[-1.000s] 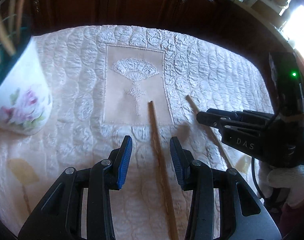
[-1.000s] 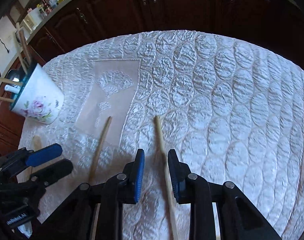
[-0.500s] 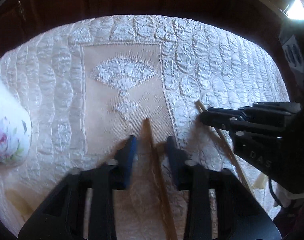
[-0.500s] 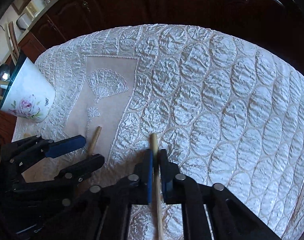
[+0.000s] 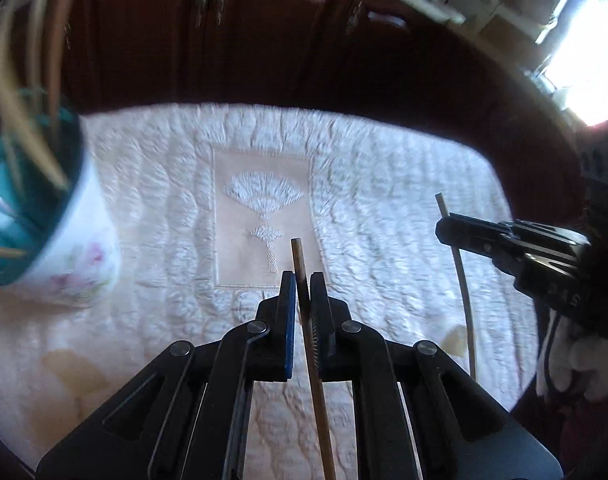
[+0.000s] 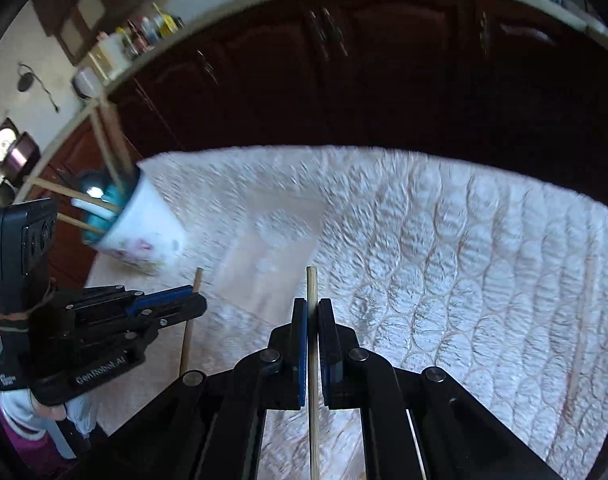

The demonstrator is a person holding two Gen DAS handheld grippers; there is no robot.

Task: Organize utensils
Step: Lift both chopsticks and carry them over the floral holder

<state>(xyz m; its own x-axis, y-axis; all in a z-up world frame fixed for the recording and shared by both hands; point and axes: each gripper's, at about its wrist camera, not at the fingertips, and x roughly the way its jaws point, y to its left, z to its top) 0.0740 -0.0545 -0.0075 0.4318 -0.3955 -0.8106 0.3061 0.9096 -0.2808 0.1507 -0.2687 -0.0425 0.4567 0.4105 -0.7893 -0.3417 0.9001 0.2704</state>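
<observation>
White quilted cloth covers the worktop from edge to edge, with a beige panel stitched with a fan motif set into it, and dark wooden cabinets standing behind. At the left sits a floral mug with a teal lining, already bristling with wooden sticks and utensils.

Both tools are now off the cloth, each carrying a stick. The left tool has its jaws closing on a darker wooden chopstick; the blue pad and its partner sit on either side of the shaft with almost no gap, and the stick's tip pokes out just past them, over the lower edge of the beige panel. The right tool is fully clamped on a paler wooden chopstick, which runs straight up between its pads and out a short way beyond.

A second ago both sticks lay flat on the cloth: the left tool's jaws stood wide apart around its stick and the right tool's were narrower but not yet pinching. Since then the jaws have come together and both sticks have come up clear of the cloth, and the mug and cabinets show much more in both views.

A white glove covers the hand holding the right tool.
</observation>
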